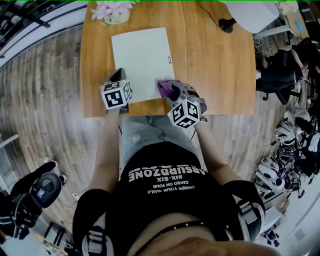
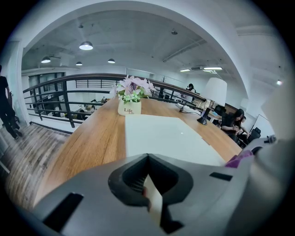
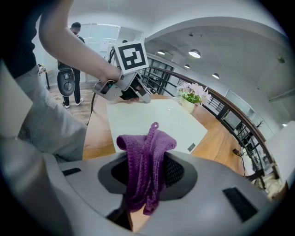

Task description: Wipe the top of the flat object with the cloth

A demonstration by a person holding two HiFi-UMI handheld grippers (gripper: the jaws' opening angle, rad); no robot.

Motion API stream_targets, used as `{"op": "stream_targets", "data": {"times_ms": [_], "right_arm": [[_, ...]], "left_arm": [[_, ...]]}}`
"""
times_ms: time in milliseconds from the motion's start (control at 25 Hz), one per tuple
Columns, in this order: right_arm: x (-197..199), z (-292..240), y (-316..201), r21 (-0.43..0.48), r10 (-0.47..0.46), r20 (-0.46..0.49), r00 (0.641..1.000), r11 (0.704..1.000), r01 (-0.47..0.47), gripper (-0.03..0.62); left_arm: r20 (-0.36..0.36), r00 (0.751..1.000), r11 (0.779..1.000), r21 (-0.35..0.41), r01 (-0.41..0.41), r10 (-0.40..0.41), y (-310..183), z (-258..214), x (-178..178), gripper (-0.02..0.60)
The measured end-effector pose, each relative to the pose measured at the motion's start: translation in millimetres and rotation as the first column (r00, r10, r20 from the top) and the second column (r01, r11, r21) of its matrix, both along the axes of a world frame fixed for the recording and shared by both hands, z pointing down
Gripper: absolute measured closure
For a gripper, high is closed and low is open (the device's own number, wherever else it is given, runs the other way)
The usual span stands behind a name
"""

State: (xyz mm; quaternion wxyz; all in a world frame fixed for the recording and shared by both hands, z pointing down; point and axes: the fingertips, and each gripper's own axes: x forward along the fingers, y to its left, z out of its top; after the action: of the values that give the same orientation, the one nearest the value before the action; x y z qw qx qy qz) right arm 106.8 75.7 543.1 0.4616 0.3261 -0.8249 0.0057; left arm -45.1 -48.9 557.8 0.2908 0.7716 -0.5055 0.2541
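A pale flat board [image 1: 142, 62] lies on the wooden table [image 1: 210, 65], also seen in the left gripper view [image 2: 161, 136] and the right gripper view [image 3: 152, 120]. My left gripper [image 1: 119, 77] sits at the board's near left corner, and its jaws [image 2: 148, 184] are shut on the board's thin edge. My right gripper [image 1: 174, 91] hovers at the board's near right corner, shut on a bunched purple cloth [image 1: 164, 87]. The cloth [image 3: 146, 147] sticks up out of the right gripper [image 3: 145, 184] in folds. The left gripper [image 3: 126, 87] shows across the board.
A small pot of pink flowers [image 1: 112, 12] stands past the board's far left corner. A white lamp [image 1: 252, 15] with a black base [image 1: 226, 24] is at the far right. The table's near edge [image 1: 150, 116] runs against the person's body. Gear litters the floor at right.
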Motion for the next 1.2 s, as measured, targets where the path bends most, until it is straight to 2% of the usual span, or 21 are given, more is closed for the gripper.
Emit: {"op": "stream_targets", "data": {"times_ms": [160, 520, 1200], "right_arm": [[-2.8, -0.3, 5.8, -0.015, -0.02, -0.03, 0.999, 1.0, 0.019, 0.467], [-8.4, 4.5, 6.0, -0.013, 0.02, -0.117, 0.993, 1.0, -0.021, 0.467], [-55.3, 8.9, 11.1, -0.027, -0.105, -0.134, 0.985, 0.994, 0.103, 0.467]], "left_arm": [[0.0, 1.0, 1.0, -0.001, 0.001, -0.001, 0.2, -1.2, -0.4, 0.569], [-0.001, 1.0, 1.0, -0.004, 0.003, -0.003, 0.2, 0.8, -0.8, 0.569], [0.01, 1.0, 1.0, 0.008, -0.002, 0.002, -1.0, 1.8, -1.8, 0.569]]}}
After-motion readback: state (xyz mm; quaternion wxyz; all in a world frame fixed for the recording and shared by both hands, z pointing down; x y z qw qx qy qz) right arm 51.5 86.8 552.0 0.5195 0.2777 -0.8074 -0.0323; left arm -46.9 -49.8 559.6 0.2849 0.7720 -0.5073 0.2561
